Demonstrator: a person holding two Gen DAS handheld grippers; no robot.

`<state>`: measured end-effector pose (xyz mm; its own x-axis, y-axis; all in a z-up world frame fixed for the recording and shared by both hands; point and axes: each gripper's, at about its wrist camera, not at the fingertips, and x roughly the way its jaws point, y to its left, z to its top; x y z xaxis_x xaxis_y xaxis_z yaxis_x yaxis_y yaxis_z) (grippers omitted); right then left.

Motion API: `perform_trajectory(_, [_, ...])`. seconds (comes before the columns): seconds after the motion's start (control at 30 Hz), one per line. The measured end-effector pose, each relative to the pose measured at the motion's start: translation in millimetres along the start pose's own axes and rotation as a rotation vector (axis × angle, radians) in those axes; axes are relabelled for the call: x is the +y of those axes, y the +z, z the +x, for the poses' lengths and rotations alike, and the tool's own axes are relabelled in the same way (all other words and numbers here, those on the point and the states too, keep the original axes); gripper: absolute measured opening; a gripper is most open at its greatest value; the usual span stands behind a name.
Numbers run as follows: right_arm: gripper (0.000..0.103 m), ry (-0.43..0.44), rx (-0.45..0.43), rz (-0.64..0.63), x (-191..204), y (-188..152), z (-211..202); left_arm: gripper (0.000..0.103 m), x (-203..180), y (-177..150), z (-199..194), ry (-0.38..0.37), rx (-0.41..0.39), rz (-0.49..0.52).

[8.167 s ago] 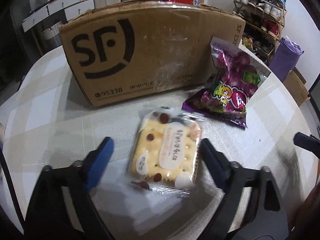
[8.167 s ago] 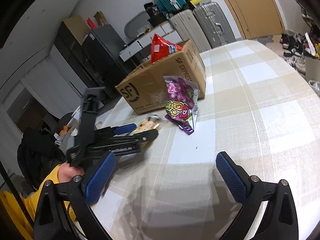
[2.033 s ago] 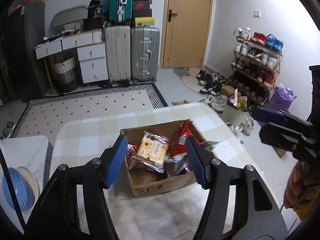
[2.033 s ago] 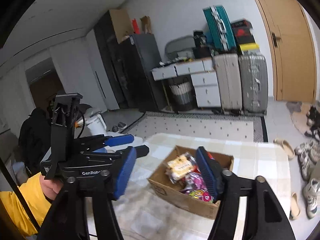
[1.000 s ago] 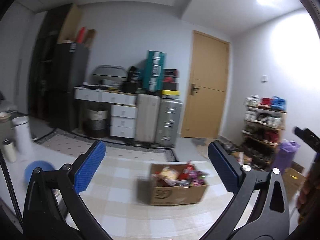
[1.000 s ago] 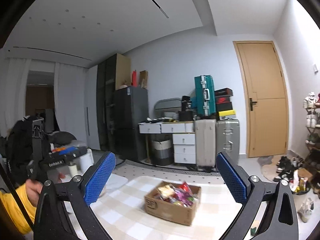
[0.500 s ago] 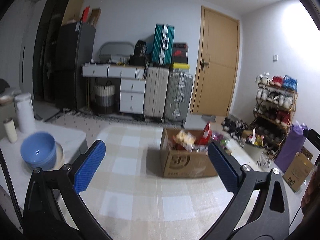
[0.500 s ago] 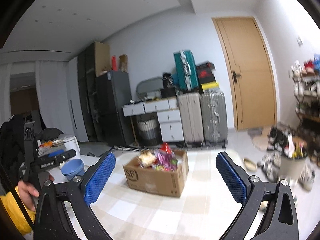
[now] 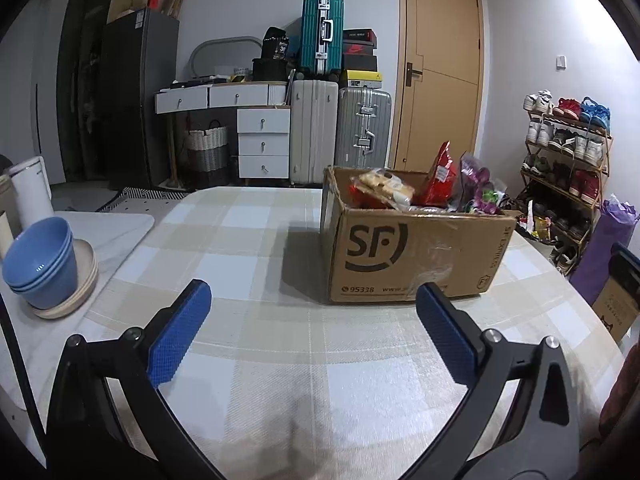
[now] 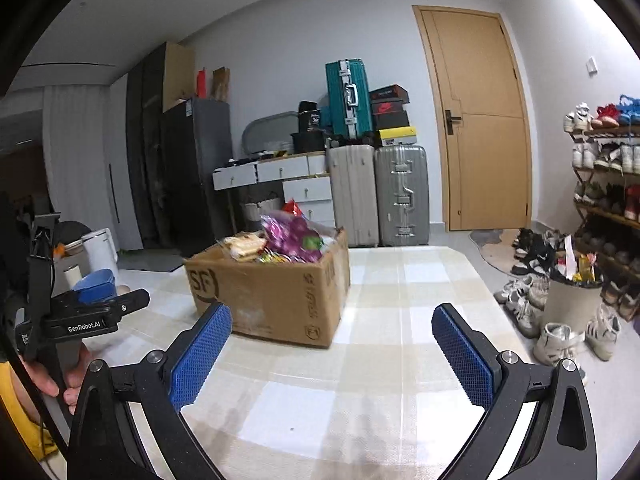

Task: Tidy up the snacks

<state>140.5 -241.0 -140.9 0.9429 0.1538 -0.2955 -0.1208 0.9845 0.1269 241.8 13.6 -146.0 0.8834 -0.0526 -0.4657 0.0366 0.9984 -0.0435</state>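
In the left wrist view, the left claw is seen spread wide with nothing between its blue pads, held above the checked worktop. A cardboard box is set on the far right part of the worktop, its right corner close to the worktop's curved right edge. The snacks are piled inside it and stick up above the rim. A broad stretch of bare cloth is left between the claw and the box, and more to the box's left. At the left, stacked blue bowls are seen on a separate white surface just beside the worktop's edge.

In the right wrist view, the right claw is likewise spread and empty over the worktop. The cardboard box is seen ahead and to the left, filled with the snacks. Open cloth is left to its right, up to the worktop's right edge, beyond which shoes lie on the floor. The left claw, gripped by a hand, is seen at the far left, apart from the box.
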Motion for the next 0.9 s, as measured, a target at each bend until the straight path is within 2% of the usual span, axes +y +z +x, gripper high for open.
perform_trajectory(0.17, [0.102, 0.028, -0.011, 0.031, -7, 0, 5, 0.102, -5, -10, 24, -0.024, 0.009, 0.005])
perform_trajectory(0.27, [0.102, 0.033, 0.008, 0.051, -10, 1, 11, 0.102, -5, -8, 25, -0.019, 0.006, 0.002])
perform_trajectory(0.63, [0.102, 0.041, 0.005, 0.069, -13, 1, 7, 0.102, -9, -4, 4, -0.008, -0.052, 0.023])
perform_trajectory(0.9, [0.102, 0.045, 0.0, 0.032, -7, 0, 6, 0.102, -7, 2, -20, -0.008, -0.049, 0.023])
